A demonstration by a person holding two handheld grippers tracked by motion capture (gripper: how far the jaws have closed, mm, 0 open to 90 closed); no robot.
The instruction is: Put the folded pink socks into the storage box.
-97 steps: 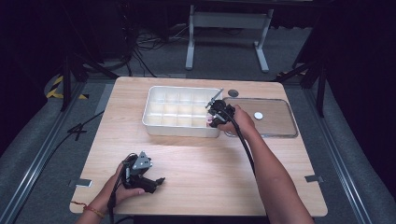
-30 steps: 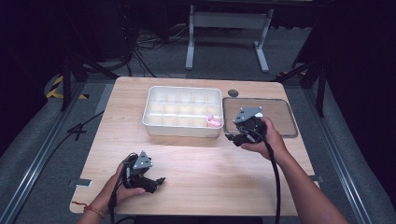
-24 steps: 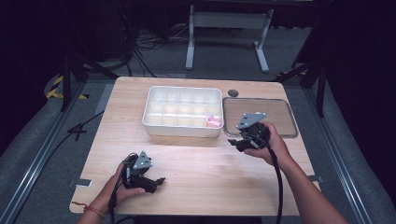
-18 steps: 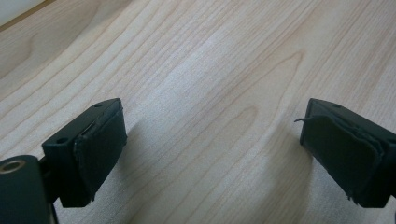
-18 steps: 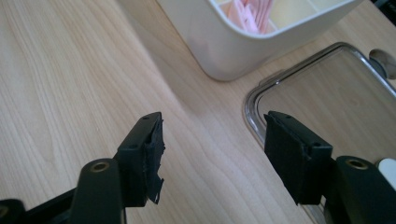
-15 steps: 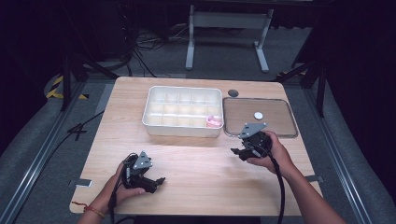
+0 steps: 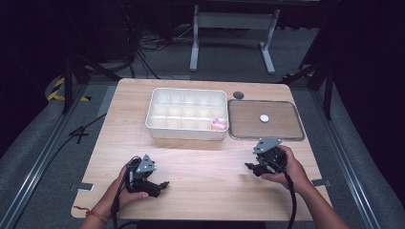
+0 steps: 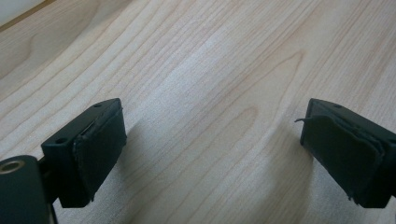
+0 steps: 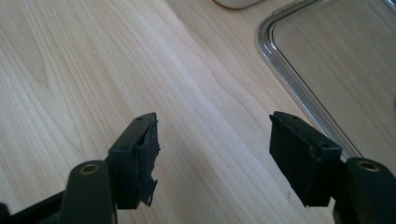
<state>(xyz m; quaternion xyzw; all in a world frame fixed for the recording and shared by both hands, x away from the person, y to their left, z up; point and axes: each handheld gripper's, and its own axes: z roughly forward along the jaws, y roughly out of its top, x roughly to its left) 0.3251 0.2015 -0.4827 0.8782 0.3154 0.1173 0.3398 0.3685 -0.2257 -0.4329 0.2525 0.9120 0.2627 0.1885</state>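
High view: white compartment tray (image 7: 187,114) at table (image 7: 205,191) centre-rear, long axis running 9–3 o'clock, parallel to the far edge. A small pink item (image 7: 219,125) lies in its near-row compartment at the 3 o'clock end. Just beside the tray at 3 o'clock: clear flat lid (image 7: 265,120), long axis also 9–3, with a white disc (image 7: 264,118) near its middle. A small dark round mark (image 7: 238,95) sits at 12 o'clock of the gap between tray and lid.

R gripper (image 7: 251,167), at 6 o'clock of the lid, low over bare wood, points toward 9 o'clock; jaws wide, have just been opening, nothing betw. them. R gripper view: jaws (image 9: 212,158) well apart over wood grain, lid's rim at 1 o'clock.

L gripper (image 7: 163,185), at 7 o'clock of the tray and well apart from it, points toward 3 o'clock. L gripper view: jaws (image 8: 212,154) wide, empty, bare wood below.
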